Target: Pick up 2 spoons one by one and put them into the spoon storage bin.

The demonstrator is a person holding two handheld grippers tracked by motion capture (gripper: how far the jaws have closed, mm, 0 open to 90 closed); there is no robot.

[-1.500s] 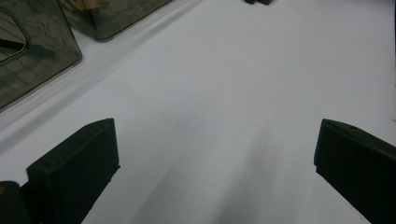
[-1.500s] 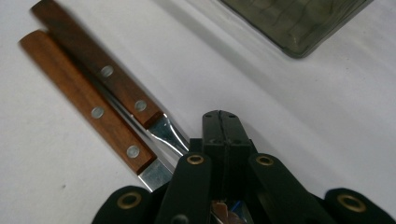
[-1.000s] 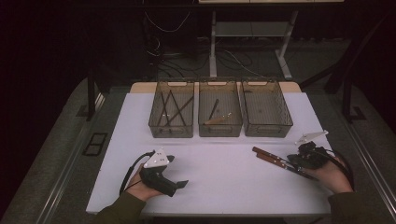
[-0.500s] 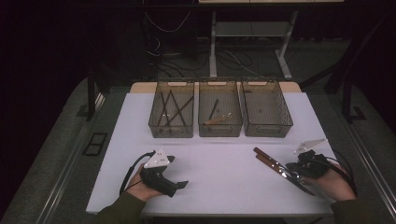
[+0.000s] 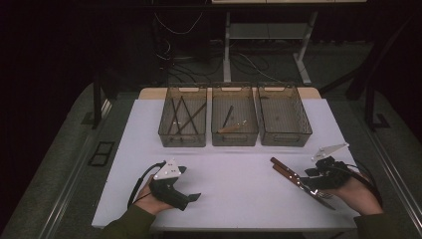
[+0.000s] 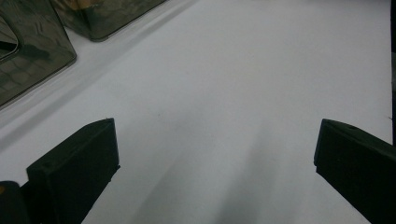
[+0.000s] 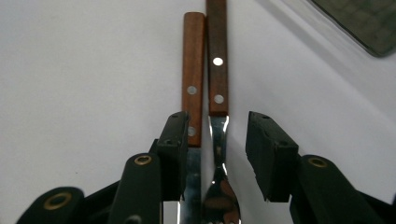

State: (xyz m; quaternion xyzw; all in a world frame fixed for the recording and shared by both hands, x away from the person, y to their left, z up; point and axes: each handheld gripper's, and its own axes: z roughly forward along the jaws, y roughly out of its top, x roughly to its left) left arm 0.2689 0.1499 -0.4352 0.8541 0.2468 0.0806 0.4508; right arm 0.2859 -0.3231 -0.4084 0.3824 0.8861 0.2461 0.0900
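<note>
The right claw (image 5: pixel 318 185) has slid back a little toward the person since the earlier picture, and its jaws have just been opening. Now they stand a bit apart. A knife (image 7: pixel 192 93) and a fork (image 7: pixel 218 79) lie side by side on the white worktop (image 5: pixel 239 169) between them. In the right gripper view the left jaw sits at the knife's edge, and the right jaw has a gap next to the fork. Both wooden handles point away from the claw, toward the middle bin (image 5: pixel 235 122). The left claw (image 5: pixel 191 198) has not moved. It rests on the worktop, well in front of the left bin (image 5: pixel 182 123), with its jaws wide and nothing in them.
</note>
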